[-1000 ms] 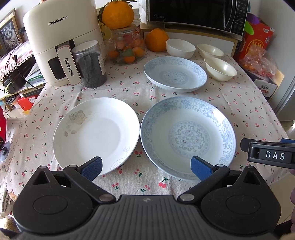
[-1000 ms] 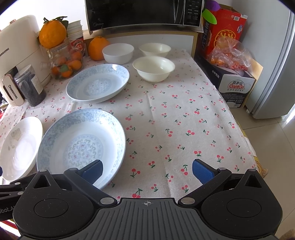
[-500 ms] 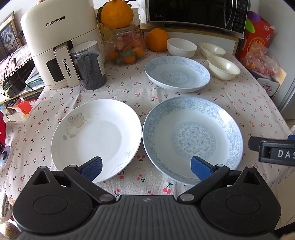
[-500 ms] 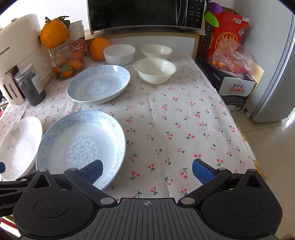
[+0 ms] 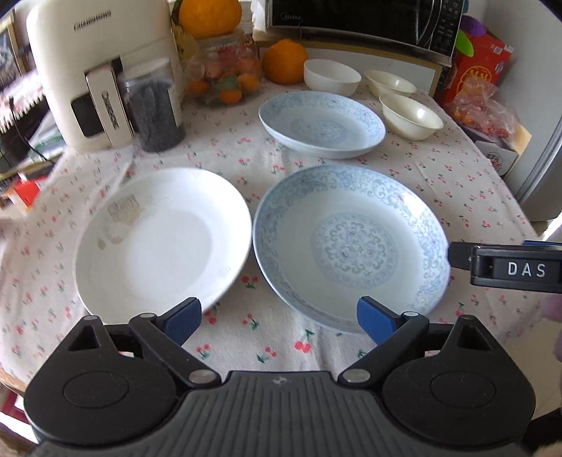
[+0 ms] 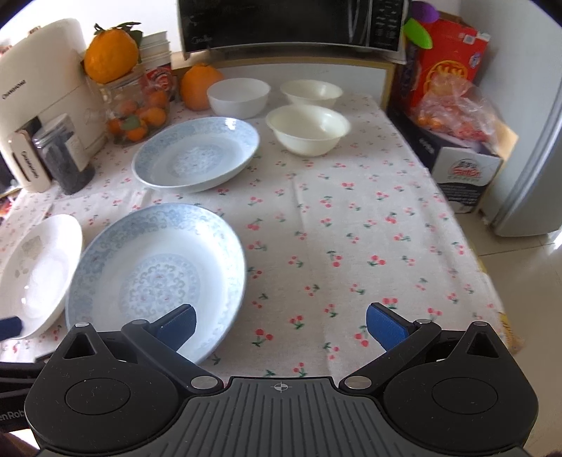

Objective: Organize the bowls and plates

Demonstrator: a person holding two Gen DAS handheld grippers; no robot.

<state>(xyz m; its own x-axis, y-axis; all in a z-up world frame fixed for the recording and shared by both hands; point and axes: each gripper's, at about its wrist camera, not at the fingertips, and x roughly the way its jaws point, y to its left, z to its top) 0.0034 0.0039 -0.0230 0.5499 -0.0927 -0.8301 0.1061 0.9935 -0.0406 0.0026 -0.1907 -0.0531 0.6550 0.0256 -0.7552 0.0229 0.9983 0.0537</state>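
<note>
On the cherry-print tablecloth, a white plate (image 5: 161, 239) lies left of a large blue-patterned plate (image 5: 351, 246) (image 6: 154, 281). A smaller blue plate (image 5: 321, 124) (image 6: 196, 158) sits farther back. Three bowls stand behind it: a white bowl (image 6: 239, 96), a cream bowl (image 6: 311, 91) and a second cream bowl (image 6: 309, 128). My left gripper (image 5: 277, 316) hovers near the table's front edge between the two near plates. Its jaws are closing, with only cloth between them. My right gripper (image 6: 280, 325) is open, its left finger over the large blue plate's near rim.
An air fryer (image 5: 95, 70), a dark jar (image 5: 154, 109), a fruit jar (image 5: 224, 77), oranges and a microwave (image 6: 288, 24) line the back. Boxes and a bag (image 6: 453, 105) stand at the right beside a fridge (image 6: 534, 158). The table's right edge drops to the floor.
My left gripper's fingertips have drawn slightly closer together. The plates and bowls lie where they were, and the right gripper stays wide.
</note>
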